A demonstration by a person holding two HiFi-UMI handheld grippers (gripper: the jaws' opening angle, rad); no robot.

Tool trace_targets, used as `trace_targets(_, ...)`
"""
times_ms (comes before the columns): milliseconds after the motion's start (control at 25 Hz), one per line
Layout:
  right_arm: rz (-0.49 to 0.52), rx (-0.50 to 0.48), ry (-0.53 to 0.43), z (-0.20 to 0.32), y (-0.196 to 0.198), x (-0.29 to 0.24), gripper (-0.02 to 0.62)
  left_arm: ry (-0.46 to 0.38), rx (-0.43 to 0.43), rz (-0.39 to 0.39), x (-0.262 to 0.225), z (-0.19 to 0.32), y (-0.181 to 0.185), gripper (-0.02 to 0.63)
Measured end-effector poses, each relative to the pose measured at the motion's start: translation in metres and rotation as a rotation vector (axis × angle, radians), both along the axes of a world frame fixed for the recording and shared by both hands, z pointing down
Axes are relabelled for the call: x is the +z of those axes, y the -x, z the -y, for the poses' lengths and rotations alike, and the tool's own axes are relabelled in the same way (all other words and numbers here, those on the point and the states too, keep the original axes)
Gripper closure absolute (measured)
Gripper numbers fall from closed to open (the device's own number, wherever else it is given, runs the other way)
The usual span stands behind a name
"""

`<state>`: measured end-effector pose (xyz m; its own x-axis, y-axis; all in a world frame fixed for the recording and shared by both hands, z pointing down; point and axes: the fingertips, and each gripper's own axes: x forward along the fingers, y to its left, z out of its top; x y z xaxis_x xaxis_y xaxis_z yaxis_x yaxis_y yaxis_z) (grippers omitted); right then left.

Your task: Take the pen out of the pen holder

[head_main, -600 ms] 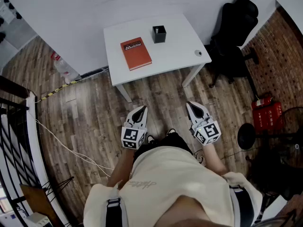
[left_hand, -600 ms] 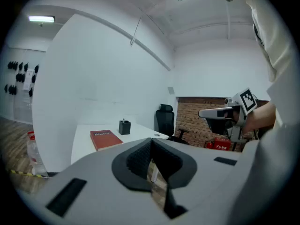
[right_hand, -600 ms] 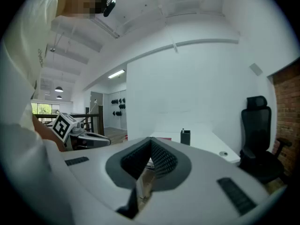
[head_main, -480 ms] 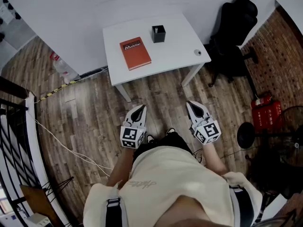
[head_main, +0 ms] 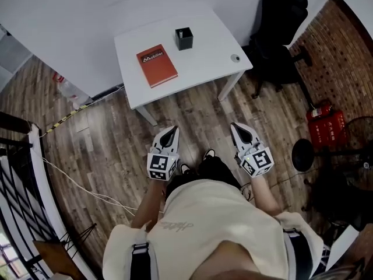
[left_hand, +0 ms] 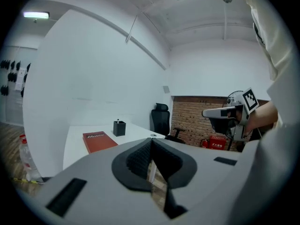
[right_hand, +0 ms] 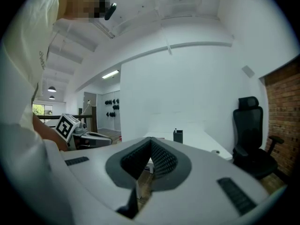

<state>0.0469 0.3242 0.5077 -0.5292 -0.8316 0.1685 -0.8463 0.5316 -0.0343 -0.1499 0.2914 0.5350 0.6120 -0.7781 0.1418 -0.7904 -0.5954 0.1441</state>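
Black square pen holder (head_main: pixel 184 38), stood upright, pen (left_hand: pixel 117 120) tip seen above its rim, placed well ahead of left gripper (head_main: pixel 171 131) and right gripper (head_main: pixel 239 128)

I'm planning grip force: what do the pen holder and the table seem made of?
Pen holder: matte black, square, open-topped; probably plastic or coated metal, too small to tell. Table: smooth plain white top, no grain; likely laminate or painted board.

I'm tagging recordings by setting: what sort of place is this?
Probably an office or studio workspace: a white desk with a black pen holder and red book, a black office chair beside it.
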Motion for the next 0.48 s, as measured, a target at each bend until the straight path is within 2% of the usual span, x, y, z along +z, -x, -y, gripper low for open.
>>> trace_targets(240, 0.005, 0.019, 0.054, 0.008, -0.011, 0.019, 0.588, 0.039, 0.034, 0.011, 0.012, 0.014, -0.020, 0.588)
trace_targets(480, 0.038, -0.005, 0.076, 0.052, -0.021, 0.031, 0.588, 0.064, 0.017, 0.050, 0.016, 0.050, -0.029, 0.588)
